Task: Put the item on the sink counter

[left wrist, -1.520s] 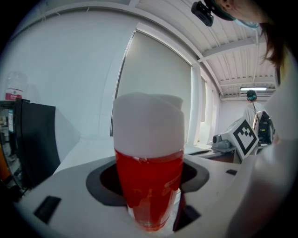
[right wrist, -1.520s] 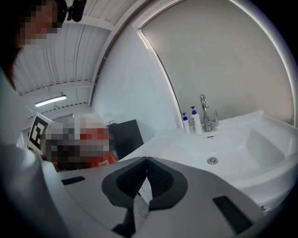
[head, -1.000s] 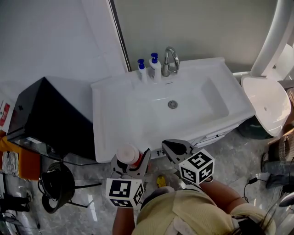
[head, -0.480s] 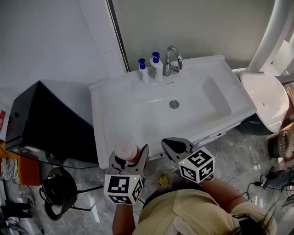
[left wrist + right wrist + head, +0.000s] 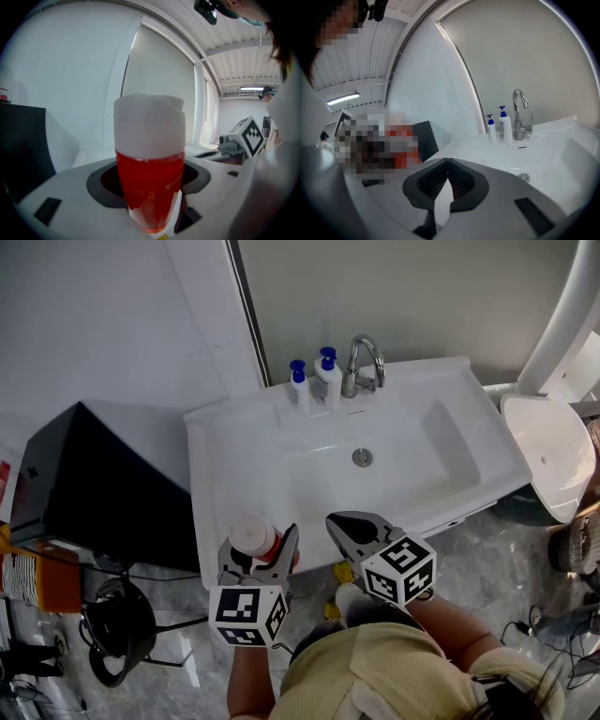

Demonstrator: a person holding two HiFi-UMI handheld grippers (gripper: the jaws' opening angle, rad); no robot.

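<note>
Head view: two grippers, each bearing one black-and-white marker cube (image 5: 246, 615). Left gripper (image 5: 258, 545) clamps one red bottle (image 5: 253, 536) with a white cap, seen over the front-left corner of the white sink counter (image 5: 211, 474). Right gripper (image 5: 343, 526) is pinched together, empty. Two blue-topped pump bottles (image 5: 299, 388) stand beside one faucet (image 5: 364, 360). Left gripper view: bottle upright between the jaws — faint lettering on it is unreadable. Right gripper view: jaw pads meet on nothing.
</note>
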